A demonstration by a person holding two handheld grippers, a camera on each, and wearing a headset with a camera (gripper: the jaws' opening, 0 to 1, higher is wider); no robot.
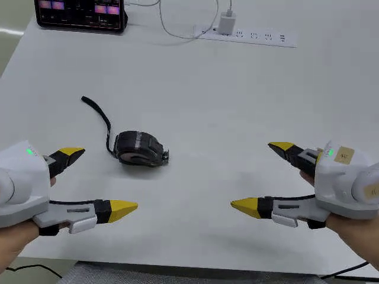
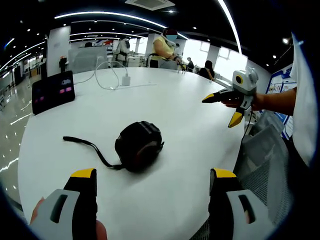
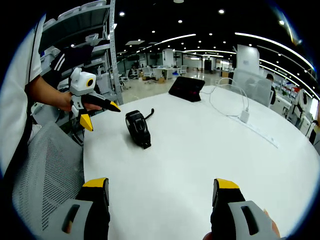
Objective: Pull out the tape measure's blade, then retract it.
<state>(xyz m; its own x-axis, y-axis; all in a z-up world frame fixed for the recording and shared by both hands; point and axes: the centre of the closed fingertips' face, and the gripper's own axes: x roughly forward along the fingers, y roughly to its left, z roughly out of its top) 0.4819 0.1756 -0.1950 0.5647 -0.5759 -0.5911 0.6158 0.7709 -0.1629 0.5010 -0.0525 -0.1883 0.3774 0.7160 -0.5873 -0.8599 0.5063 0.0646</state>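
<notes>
Jaws on both tools stood wide apart and gripped nothing. You held the left gripper point(image 1: 106, 178) low at the near edge of the white table point(image 1: 237, 100), and the right gripper point(image 1: 253, 175) opposite it, their yellow tips pointing inward. The black tape measure point(image 1: 140, 148) rested on the table between them, nearer the left gripper, touched by neither, its blade wound in. Its black wrist strap point(image 1: 98, 115) trailed away toward the far left. A tablet point(image 1: 80, 13) and a power strip point(image 1: 249, 35) with a white charger point(image 1: 227, 22) sat along the far edge.
</notes>
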